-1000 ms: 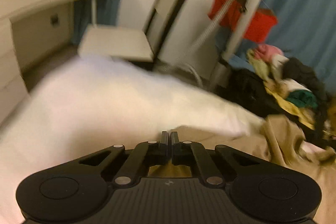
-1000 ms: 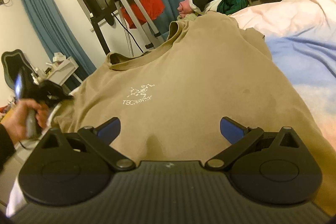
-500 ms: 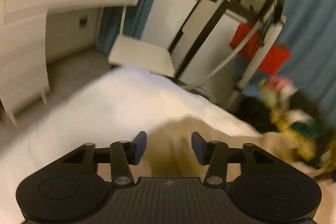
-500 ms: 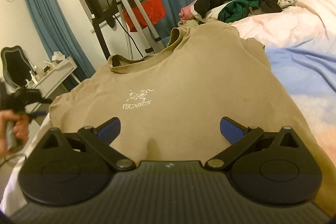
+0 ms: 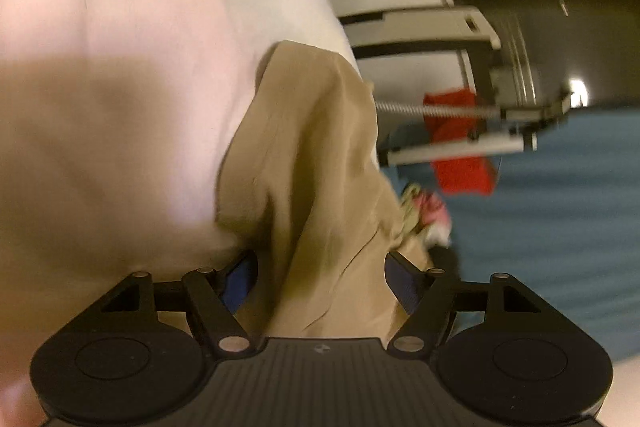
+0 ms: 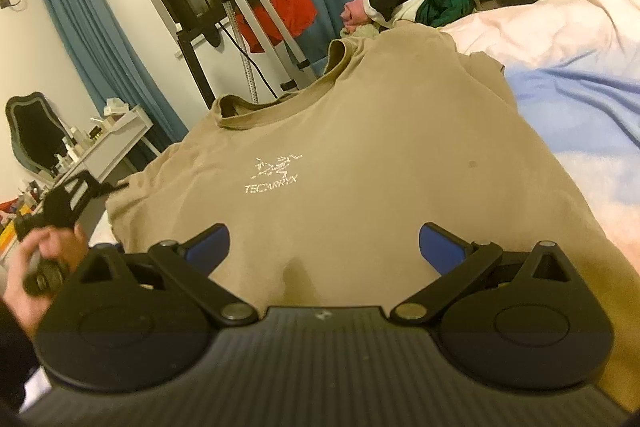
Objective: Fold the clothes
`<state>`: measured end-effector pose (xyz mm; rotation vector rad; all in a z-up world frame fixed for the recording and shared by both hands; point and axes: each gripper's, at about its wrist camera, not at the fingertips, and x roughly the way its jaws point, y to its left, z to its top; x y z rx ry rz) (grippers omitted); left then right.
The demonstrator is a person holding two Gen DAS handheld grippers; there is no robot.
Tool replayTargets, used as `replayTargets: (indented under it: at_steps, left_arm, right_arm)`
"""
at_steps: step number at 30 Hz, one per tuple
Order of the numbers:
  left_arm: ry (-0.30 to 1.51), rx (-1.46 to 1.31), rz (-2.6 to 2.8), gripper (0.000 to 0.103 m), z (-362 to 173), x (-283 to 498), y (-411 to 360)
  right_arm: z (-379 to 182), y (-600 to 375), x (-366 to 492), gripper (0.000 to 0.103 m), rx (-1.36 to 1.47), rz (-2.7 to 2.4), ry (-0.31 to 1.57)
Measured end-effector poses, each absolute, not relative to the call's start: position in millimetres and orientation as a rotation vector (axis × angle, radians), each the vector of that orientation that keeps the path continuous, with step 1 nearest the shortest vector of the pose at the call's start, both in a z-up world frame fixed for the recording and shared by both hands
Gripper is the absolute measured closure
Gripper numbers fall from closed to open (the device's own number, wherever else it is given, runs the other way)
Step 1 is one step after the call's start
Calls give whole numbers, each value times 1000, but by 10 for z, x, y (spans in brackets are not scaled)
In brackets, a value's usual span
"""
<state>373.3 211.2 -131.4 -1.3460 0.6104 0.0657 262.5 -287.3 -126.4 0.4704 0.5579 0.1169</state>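
the tan cotton t-shirt with a white chest logo (image 6: 340, 163) lies spread flat, front up, on the bed's pale pink and blue duvet (image 6: 580, 99). the right gripper (image 6: 324, 247) hovers over its lower hem, fingers wide apart, touching nothing. the left gripper (image 5: 320, 275), rolled sideways at the shirt's sleeve edge, has its fingers opening, a bunched fold of tan cloth between them but not pinched.

Left wrist view motion-blurred: exercise frame (image 5: 472, 131) beside tan T-shirt (image 5: 316, 167) smeared; shirt's lower hem hidden behind right gripper (image 6: 324, 247) body, right view.
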Motion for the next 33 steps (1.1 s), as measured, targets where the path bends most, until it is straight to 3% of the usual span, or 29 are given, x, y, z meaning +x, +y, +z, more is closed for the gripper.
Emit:
replayTargets:
  at_steps: [1, 2, 3, 9, 11, 15, 18, 20, 22, 23, 27, 33]
  left_arm:
    - [605, -1348, 76, 59, -1302, 3760, 2139]
    - [616, -1342, 96, 72, -1290, 3790, 2170]
    - [641, -1328, 119, 101, -1274, 3825, 2207]
    - [731, -976, 223, 99, -897, 3950, 2300]
    - [726, -834, 254, 96, -758, 3975, 2265]
    - [679, -638, 343, 78, -654, 3965, 2309]
    - [651, -591, 367, 80, -670, 3787, 2443]
    - [637, -564, 348, 73, -654, 3613, 2480]
    - [642, -480, 330, 45, -561, 3407, 2377]
    - [642, -422, 318, 41, -492, 3325, 2272]
    - [626, -276, 208, 38, -270, 2864, 1794]
    - [561, -130, 26, 21, 0, 2097, 899]
  right_arm:
    - [-1273, -2879, 2636, 0, 472, 116, 561]
    - [-1283, -2886, 2646, 0, 475, 116, 565]
    - [-1292, -2896, 2656, 0, 478, 115, 567]
    - [-1281, -2938, 2679, 0, 459, 96, 555]
    - [-1271, -2937, 2672, 0, 442, 89, 545]
    - [-1257, -2968, 2672, 0, 439, 85, 541]
    - [-1234, -2988, 2672, 0, 438, 84, 531]
    - [-1215, -2990, 2666, 0, 432, 82, 524]
    - [-1193, -2999, 2649, 0, 429, 81, 516]
    - [-1179, -3003, 2636, 0, 428, 81, 509]
    - [-1110, -3009, 2575, 0, 406, 79, 474]
    - [-957, -2993, 2413, 0, 352, 84, 400]
